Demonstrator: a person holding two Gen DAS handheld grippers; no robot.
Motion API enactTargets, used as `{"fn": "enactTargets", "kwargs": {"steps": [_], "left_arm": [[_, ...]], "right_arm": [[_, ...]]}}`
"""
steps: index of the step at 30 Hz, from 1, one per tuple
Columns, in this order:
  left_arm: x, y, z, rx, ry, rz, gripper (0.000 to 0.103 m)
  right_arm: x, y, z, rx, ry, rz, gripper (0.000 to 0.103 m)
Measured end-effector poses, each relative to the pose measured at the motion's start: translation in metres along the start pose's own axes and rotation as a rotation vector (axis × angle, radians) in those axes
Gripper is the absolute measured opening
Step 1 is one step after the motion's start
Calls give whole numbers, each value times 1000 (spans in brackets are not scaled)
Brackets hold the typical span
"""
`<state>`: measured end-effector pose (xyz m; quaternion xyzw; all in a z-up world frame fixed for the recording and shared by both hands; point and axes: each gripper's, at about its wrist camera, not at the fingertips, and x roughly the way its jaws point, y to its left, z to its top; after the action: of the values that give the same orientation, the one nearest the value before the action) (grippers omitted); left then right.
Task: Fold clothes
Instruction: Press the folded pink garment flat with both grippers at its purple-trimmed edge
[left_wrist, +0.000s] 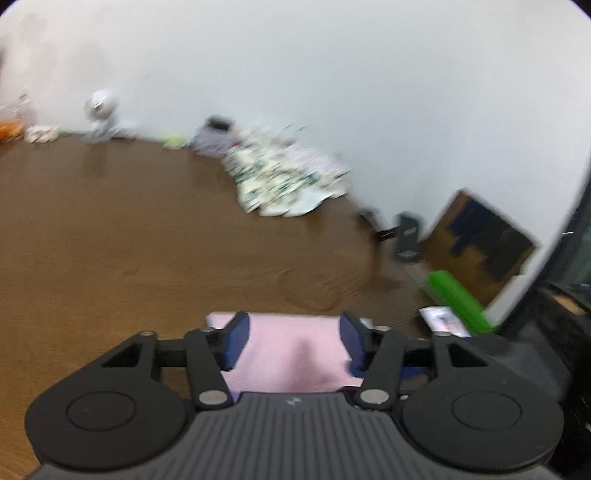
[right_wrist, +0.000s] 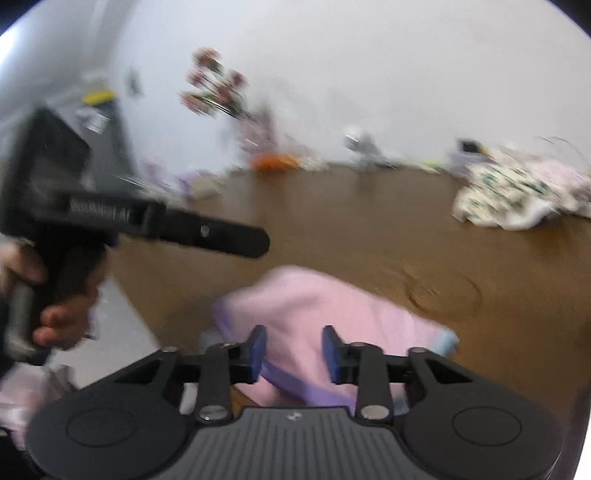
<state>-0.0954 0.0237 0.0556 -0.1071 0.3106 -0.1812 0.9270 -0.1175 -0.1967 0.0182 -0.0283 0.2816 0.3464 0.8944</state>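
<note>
Pink cloth (right_wrist: 325, 317) is lying bunched on the worktop (left_wrist: 147, 236), soft, light, floppy; an edge or corner is judged best gripped. Left hand-held gripper (left_wrist: 294, 341) and right hand-held gripper (right_wrist: 293, 352) are being held wide, empty.

Brown wood-grain table (left_wrist: 129, 236), pretty blurry. A folded pink cloth (right_wrist: 314, 306) lies at the near edge, a patterned white-and-green clothes pile (left_wrist: 284, 177) far right, small clutter along the wall.

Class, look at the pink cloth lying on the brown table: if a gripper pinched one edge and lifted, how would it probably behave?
The pink cloth would probably droop, since it lies in soft, rounded folds. It looks light, being thin fabric. On the smooth table it would likely slide and bunch if pushed.
</note>
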Motion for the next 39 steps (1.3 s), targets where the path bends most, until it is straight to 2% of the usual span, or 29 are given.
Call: {"fn": "enactTargets", "kwargs": {"steps": [2,7,8,10,12,17,20,23,25,27,29,31,34,39], "left_arm": [[10,1,-5,-24,29,30,57],[13,3,-18,-64,80,13,58],[12,1,-21,-51,87,18,58],[11,-2,-26,-26,100,28,59],[11,-5,-30,-15,112,36,61],[10,-8,-41,-12,132,58,64],[10,-6,-41,-17,144,51,65],[8,-3,-37,-23,152,35,66],[-2,2,-28,-43,111,18,66],[-10,6,-19,-63,68,5,72],[-11,9,-7,-81,17,12,73],[-1,3,0,-64,1,27,73],[21,-6,2,-18,28,68,72],[37,-1,-10,-46,101,101,72]], "right_arm": [[3,1,-5,19,-15,-28,28],[-20,-8,-13,76,-73,-180,30],[-20,-6,-13,71,-81,-158,30],[-20,-3,-14,61,-96,-112,41],[-20,1,-15,52,-111,-65,41],[-11,-9,-22,92,-56,-103,41],[-21,-13,-20,104,-100,-121,41],[-16,-11,-17,92,-101,-80,41],[-7,-3,-19,60,-58,-107,41],[0,-4,-24,60,-29,-101,41],[0,-9,-25,86,-29,-84,41],[-1,-11,-27,102,-28,-73,42],[-1,-8,-27,95,-24,-78,43],[-3,-7,-29,94,-26,-83,45]]}}
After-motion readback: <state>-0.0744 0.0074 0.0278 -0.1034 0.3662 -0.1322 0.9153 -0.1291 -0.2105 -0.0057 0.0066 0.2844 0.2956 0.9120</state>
